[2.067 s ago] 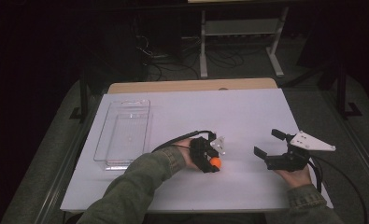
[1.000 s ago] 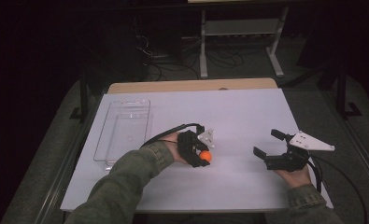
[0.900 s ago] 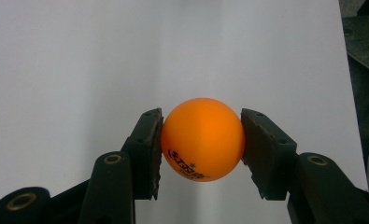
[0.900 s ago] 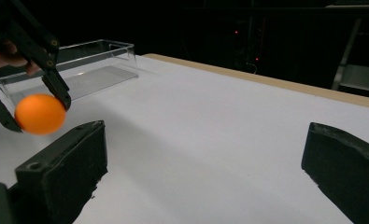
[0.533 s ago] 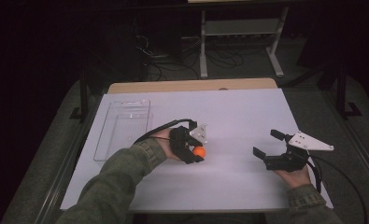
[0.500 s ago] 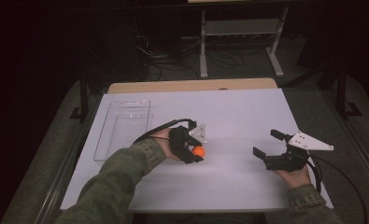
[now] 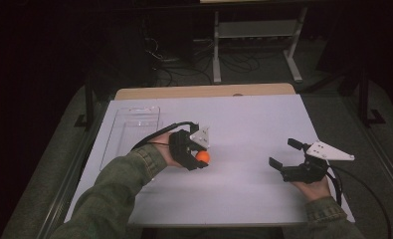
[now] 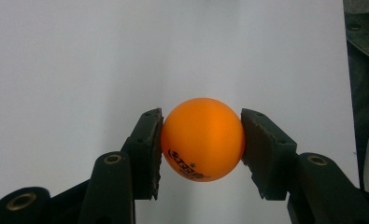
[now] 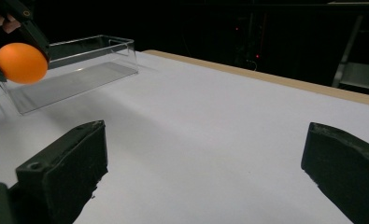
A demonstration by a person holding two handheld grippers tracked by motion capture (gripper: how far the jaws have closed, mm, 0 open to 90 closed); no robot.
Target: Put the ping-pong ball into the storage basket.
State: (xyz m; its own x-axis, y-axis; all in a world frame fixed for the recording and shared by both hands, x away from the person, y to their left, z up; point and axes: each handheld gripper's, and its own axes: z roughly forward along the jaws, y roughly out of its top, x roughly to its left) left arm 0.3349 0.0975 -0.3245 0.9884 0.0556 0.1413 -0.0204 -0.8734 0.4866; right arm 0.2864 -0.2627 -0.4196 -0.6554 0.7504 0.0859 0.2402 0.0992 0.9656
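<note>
An orange ping-pong ball [image 8: 202,139] with dark print is clamped between the two black pads of my left gripper [image 8: 202,149]. In the high view that left gripper [image 7: 200,158] holds the ball [image 7: 202,157] above the white table, left of centre, pointing down. The right gripper view catches the same ball [image 9: 21,62] raised off the table at far left. My right gripper [image 7: 285,158] rests at the table's right side, jaws spread wide with nothing between them [image 9: 205,172].
A clear plastic tray [image 7: 131,130] lies on the left part of the white table [image 7: 253,124], seen as a transparent box [image 9: 79,65] from the right gripper. A wooden strip [image 7: 204,91] edges the table's far side. Cables trail from both grippers.
My left gripper has carried the orange ball leftward across the table, toward the clear tray. The right gripper has stayed in place, open.
</note>
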